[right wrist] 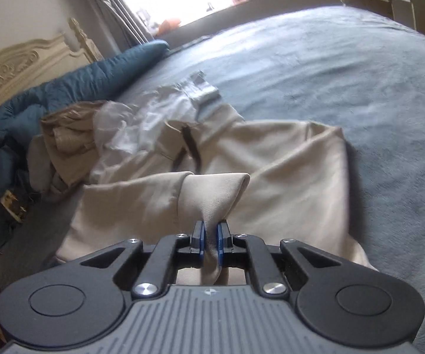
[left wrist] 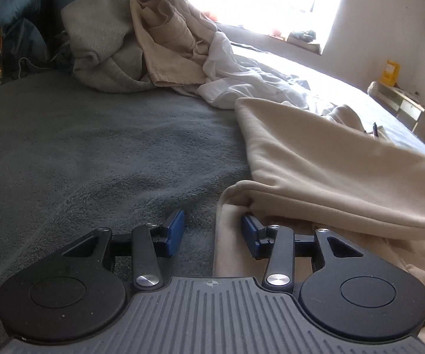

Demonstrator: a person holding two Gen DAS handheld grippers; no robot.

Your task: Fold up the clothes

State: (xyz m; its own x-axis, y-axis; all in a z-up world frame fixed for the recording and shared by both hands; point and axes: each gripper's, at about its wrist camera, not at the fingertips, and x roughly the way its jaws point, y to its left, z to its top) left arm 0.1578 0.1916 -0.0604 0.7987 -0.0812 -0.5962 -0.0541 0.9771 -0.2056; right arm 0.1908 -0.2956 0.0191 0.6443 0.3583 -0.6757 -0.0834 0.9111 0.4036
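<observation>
Soft, limp cream garment (right wrist: 271,159): right hand-held gripper (right wrist: 211,236) pinches a fold; left hand-held gripper (left wrist: 212,233) gapes empty at its nine-o'clock edge.

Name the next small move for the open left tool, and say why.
Probably close the left tool on the cream garment edge lying between its pads: the right tool already pinches a fold, so a second grip lets both lift it.
</observation>
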